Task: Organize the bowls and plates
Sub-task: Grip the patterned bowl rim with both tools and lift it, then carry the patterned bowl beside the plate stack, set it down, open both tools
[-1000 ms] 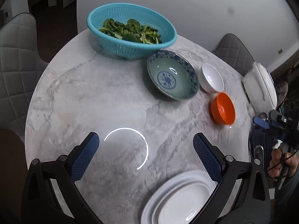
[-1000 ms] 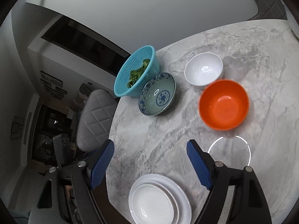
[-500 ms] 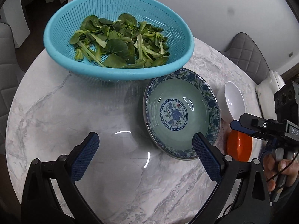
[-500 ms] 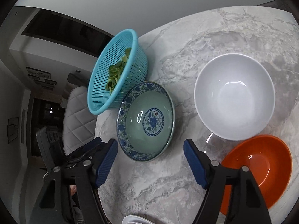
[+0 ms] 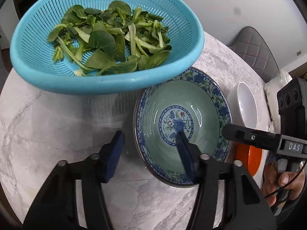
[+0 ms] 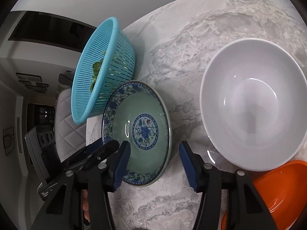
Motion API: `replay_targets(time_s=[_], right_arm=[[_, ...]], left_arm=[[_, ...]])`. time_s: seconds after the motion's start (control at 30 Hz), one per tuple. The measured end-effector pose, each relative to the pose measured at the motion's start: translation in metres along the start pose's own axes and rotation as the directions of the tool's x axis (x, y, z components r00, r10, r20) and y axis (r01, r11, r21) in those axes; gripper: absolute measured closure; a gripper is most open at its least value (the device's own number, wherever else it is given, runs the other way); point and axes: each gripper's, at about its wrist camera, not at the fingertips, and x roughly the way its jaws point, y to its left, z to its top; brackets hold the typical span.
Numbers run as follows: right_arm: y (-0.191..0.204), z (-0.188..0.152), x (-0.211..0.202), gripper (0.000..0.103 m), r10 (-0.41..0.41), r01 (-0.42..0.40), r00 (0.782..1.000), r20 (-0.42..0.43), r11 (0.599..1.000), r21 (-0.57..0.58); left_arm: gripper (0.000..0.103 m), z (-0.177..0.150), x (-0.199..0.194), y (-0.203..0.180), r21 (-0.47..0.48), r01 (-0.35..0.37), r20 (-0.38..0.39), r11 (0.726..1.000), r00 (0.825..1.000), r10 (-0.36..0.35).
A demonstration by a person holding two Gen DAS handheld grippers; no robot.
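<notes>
A blue-patterned bowl (image 5: 184,126) with a green inside sits on the marble table (image 5: 48,126). My left gripper (image 5: 149,153) is open and straddles its near-left rim, one finger inside the bowl, one outside. My right gripper (image 6: 153,163) is open and straddles the same bowl's (image 6: 138,130) other rim, its left finger inside. A white bowl (image 6: 253,103) stands to the right with an orange bowl (image 6: 278,189) beside it; both show in the left wrist view, white (image 5: 247,105) and orange (image 5: 249,157).
A turquoise colander (image 5: 96,38) of green leaves stands just behind the patterned bowl, almost touching it; it also shows in the right wrist view (image 6: 101,71). Grey quilted chairs (image 5: 255,51) stand around the round table. A white appliance (image 5: 278,82) sits at the right.
Both grippers have moved forward to the patterned bowl and narrowed their jaws around its rim. The white plates have dropped out of view.
</notes>
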Motion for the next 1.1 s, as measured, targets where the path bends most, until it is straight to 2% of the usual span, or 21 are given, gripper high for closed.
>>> replay_targets(time_s=[0.07, 0.1, 0.2, 0.33, 0.4, 0.7, 0.93, 1.1], right_arm=[[0.004, 0.001, 0.004, 0.048, -0.032, 0.032, 0.999, -0.005, 0.999, -0.027], [0.005, 0.001, 0.006, 0.052, -0.036, 0.036, 0.999, -0.010, 0.999, -0.029], [0.003, 0.005, 0.013, 0.069, -0.063, 0.063, 0.998, -0.015, 0.998, -0.023], [0.001, 0.006, 0.018, 0.090, -0.106, 0.106, 0.994, -0.011, 0.994, -0.036], [-0.003, 0.007, 0.019, 0.093, -0.106, 0.106, 0.994, -0.006, 0.994, -0.027], [-0.007, 0.001, 0.014, 0.093, -0.113, 0.113, 0.994, 0.001, 0.993, -0.022], [0.006, -0.012, -0.006, 0.093, -0.107, 0.107, 0.994, 0.018, 0.994, -0.034], [0.013, -0.034, -0.028, 0.093, -0.099, 0.101, 0.995, 0.031, 0.994, -0.050]], left_arm=[[0.063, 0.003, 0.008, 0.002, -0.008, 0.003, -0.011, 1.000, 1.000, -0.003], [0.071, 0.004, 0.011, 0.003, -0.013, 0.006, -0.018, 1.000, 1.000, -0.006], [0.081, 0.005, 0.019, 0.000, 0.001, 0.004, -0.030, 1.000, 1.000, -0.004], [0.090, 0.007, 0.025, -0.003, 0.012, -0.027, -0.034, 1.000, 0.999, 0.027], [0.092, 0.009, 0.030, -0.004, 0.001, -0.014, -0.037, 1.000, 0.999, 0.014], [0.092, 0.006, 0.028, -0.008, 0.006, -0.015, -0.049, 1.000, 0.999, 0.016], [0.092, -0.006, 0.000, -0.022, 0.035, -0.002, -0.039, 0.999, 0.999, 0.004], [0.092, -0.027, -0.022, -0.035, 0.063, 0.014, -0.038, 0.998, 0.999, -0.011]])
